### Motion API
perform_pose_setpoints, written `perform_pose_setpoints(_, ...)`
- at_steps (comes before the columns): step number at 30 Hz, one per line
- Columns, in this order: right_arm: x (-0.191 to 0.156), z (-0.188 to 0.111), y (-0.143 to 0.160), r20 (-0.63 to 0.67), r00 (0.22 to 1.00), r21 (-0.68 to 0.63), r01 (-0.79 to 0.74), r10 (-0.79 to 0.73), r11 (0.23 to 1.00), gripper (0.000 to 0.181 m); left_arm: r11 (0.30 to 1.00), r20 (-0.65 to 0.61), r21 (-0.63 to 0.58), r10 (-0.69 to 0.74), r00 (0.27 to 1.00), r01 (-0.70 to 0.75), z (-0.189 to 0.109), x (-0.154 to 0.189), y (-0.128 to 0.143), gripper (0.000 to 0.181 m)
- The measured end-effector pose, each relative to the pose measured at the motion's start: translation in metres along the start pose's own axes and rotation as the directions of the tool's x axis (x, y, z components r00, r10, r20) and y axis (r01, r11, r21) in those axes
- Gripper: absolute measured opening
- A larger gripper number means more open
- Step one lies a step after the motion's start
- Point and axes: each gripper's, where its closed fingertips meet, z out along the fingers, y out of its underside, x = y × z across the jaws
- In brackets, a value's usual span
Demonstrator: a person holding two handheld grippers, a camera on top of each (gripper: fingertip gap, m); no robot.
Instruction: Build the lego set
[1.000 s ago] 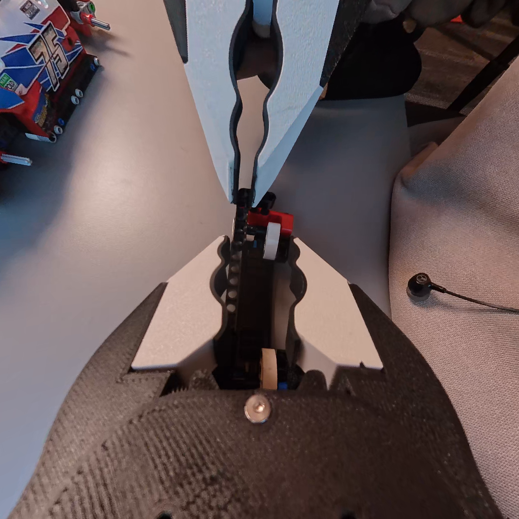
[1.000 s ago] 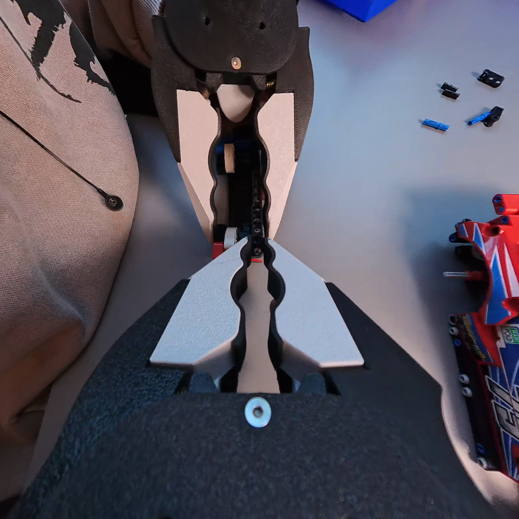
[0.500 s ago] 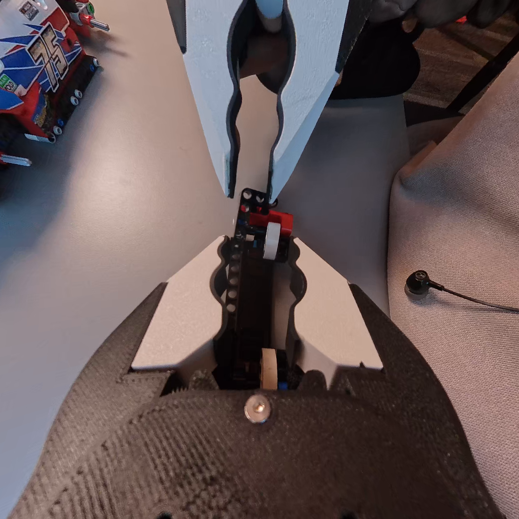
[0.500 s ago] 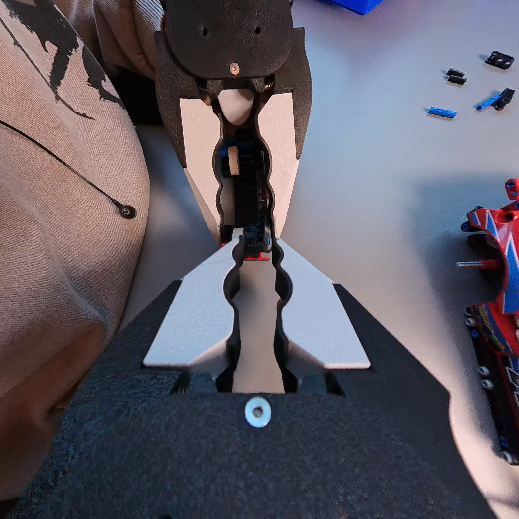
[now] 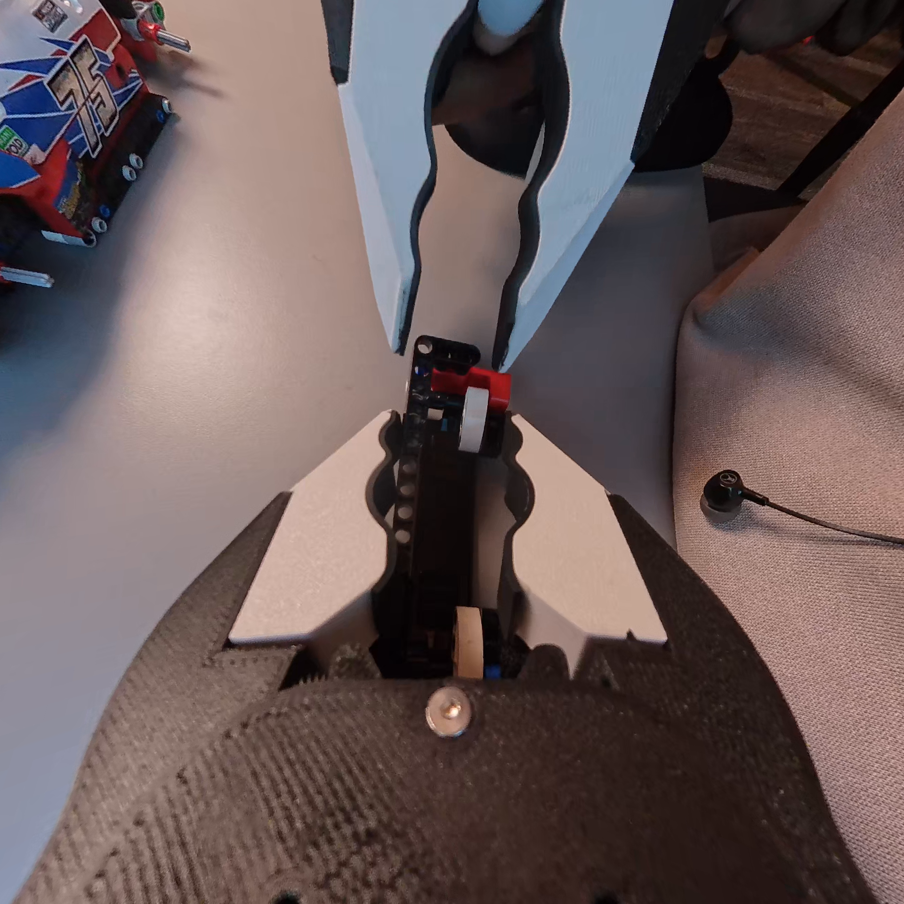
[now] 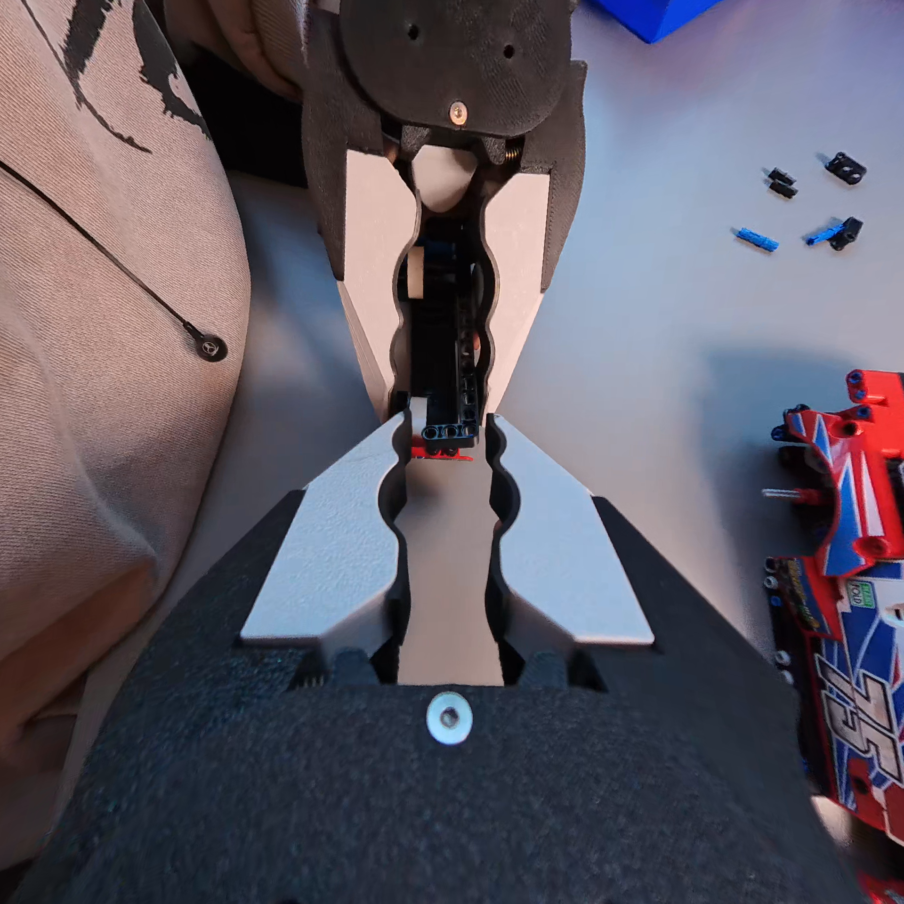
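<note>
My left gripper (image 5: pixel 452 420) is shut on a long black lego assembly (image 5: pixel 440 513) held lengthwise between its fingers. The assembly carries a red piece (image 5: pixel 469 386) and a white wheel (image 5: pixel 472 418) at its far end, and a second pale wheel near the gripper's base. My right gripper (image 6: pixel 446 425) faces it tip to tip and is open. Its fingertips stand on either side of the black beam end (image 6: pixel 450 433) that sticks out of the left gripper (image 6: pixel 440 391), apart from it. In the left wrist view the right gripper (image 5: pixel 452 350) comes in from above.
A red, blue and white race car body (image 6: pixel 856 562) lies on the grey table to my right, and also shows in the left wrist view (image 5: pixel 63 137). Small blue and black loose pieces (image 6: pixel 807 215) lie farther off. A person's beige sleeve with an earbud (image 5: pixel 724 494) is close beside the grippers. Both grippers' tips are close together, under 4 cm apart.
My right gripper was shut on the black beam end; it has let go and opened wide. The left gripper still holds the assembly in the same place.
</note>
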Motion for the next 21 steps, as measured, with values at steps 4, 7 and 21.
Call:
perform_pose_setpoints(4,0.001,0.003,0.007,-0.012,1.000,-0.042,0.009,-0.010,0.999,0.021,1.000,0.001,0.002,0.001,1.000,-0.001,0.000,0.000,0.000,0.040)
perform_pose_setpoints(7,0.002,0.001,0.011,-0.010,1.000,-0.036,-0.022,0.022,0.999,0.021,1.000,0.002,0.004,0.000,1.000,0.000,0.000,0.000,0.000,0.040)
perform_pose_setpoints(21,0.003,0.004,0.009,-0.064,0.997,-0.026,-0.047,0.046,0.999,0.021,1.000,0.000,0.007,-0.005,1.000,0.005,0.000,0.001,0.000,0.040)
